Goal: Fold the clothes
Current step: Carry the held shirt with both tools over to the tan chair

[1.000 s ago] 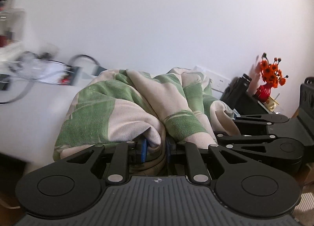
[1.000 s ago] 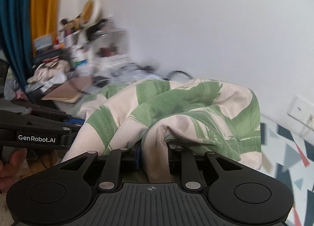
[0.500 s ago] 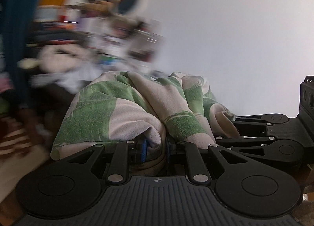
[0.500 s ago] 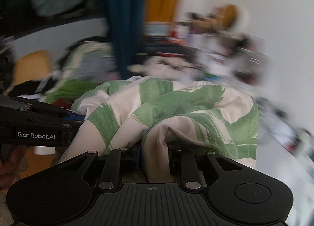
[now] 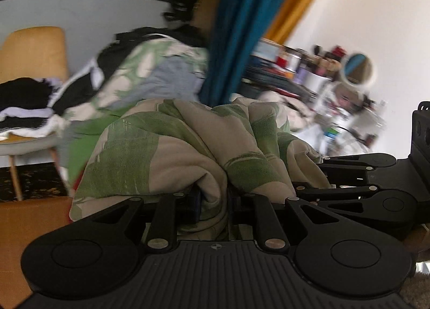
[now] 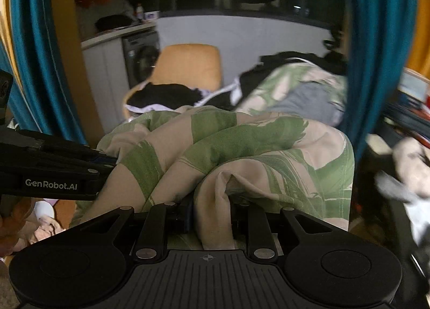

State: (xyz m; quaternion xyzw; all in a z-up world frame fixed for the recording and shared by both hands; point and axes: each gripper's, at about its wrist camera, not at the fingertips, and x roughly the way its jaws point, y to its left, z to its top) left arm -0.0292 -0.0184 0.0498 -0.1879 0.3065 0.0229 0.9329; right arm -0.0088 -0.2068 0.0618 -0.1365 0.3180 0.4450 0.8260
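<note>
1. The green-and-cream leaf-print garment (image 5: 172, 153) is bunched up in the air between our two grippers, touching no surface that we can see; its folds spill forward over both sets of fingers

2. Our left gripper (image 5: 212, 201) has its jaws drawn narrow on a thick pinch of this cloth, and our right gripper (image 6: 212, 209) is clamped the same way on another gathered fold (image 6: 215, 215); the two tools sit close side by side

3. We judge the step to be carrying the bundled garment, with the fold itself not yet begun, since no edge is laid flat

4. The next move, as we read it, calls for a free surface, then drawing the two grips apart so the cloth opens and its edges can be found

5. Only the left wrist view shows the cluttered shelf with a round mirror (image 5: 357, 68) against the white wall, and the right gripper's body at its right edge

6. Only the right wrist view shows a washing machine (image 6: 141, 54), hanging clothes overhead, and the left gripper's labelled side; both show the tan chair (image 6: 188, 67) piled with dark clothes (image 6: 164, 95) and the teal curtain (image 5: 242, 27)
</note>
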